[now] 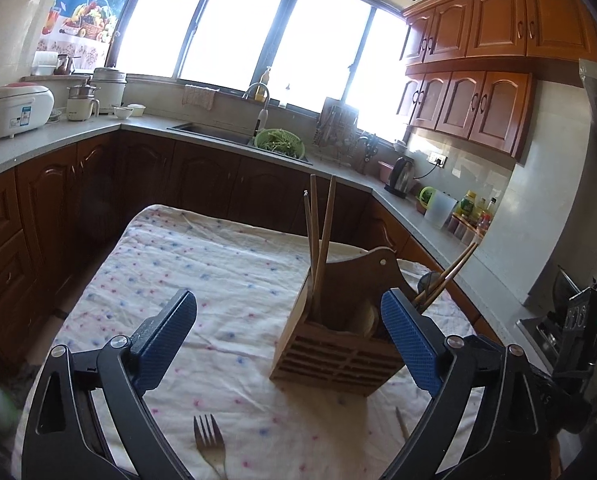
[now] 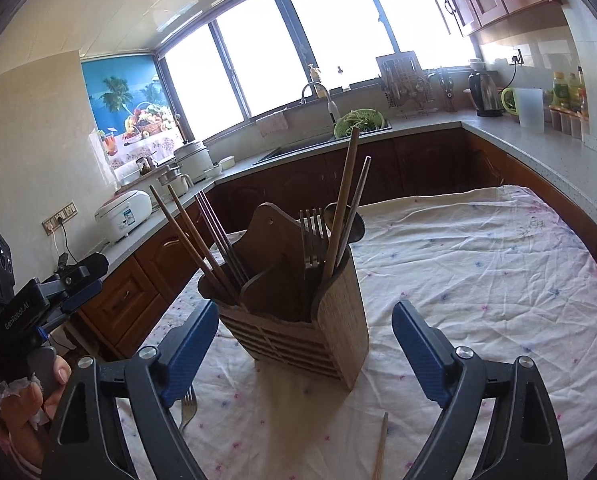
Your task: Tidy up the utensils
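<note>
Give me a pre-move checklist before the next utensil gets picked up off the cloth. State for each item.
1. Left gripper open and empty: ok, nothing between the pads.
2. Right gripper open and empty: ok, it stands short of the holder.
3. Wooden holder upright on the cloth: ok.
4. Loose fork reachable: ok, it lies flat on the cloth below the left gripper.
5. Loose chopstick reachable: ok, it lies near the right gripper; its lower end is cut off by the picture edge.
6. Room left in the holder's compartments: cannot tell.
</note>
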A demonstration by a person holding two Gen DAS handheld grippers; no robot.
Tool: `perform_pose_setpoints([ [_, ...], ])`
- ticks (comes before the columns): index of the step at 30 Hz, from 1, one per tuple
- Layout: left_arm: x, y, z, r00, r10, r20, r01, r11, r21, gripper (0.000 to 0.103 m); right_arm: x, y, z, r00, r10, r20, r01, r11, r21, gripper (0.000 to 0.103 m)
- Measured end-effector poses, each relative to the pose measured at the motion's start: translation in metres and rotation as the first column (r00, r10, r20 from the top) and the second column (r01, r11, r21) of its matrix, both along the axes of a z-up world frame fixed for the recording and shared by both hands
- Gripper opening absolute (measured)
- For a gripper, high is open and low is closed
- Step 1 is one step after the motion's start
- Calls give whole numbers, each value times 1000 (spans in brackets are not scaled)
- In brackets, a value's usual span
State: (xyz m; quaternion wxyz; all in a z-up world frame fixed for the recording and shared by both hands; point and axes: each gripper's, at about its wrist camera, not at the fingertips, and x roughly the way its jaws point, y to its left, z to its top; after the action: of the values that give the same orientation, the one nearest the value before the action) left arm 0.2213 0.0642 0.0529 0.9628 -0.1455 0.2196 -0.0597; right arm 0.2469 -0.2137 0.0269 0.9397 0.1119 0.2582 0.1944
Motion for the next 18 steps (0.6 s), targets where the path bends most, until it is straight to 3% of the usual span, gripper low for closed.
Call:
perform_pose_setpoints([
  [10,-48,-6,-18,1000,3,-31,-2,1000,25,96,-43,-11,-6,1000,-10,10,10,1000,23,92],
  [18,-86,-18,-16,999,-19,-28,21,997,68,97,-79,-20,4,998,-19,58,16,999,48,94],
])
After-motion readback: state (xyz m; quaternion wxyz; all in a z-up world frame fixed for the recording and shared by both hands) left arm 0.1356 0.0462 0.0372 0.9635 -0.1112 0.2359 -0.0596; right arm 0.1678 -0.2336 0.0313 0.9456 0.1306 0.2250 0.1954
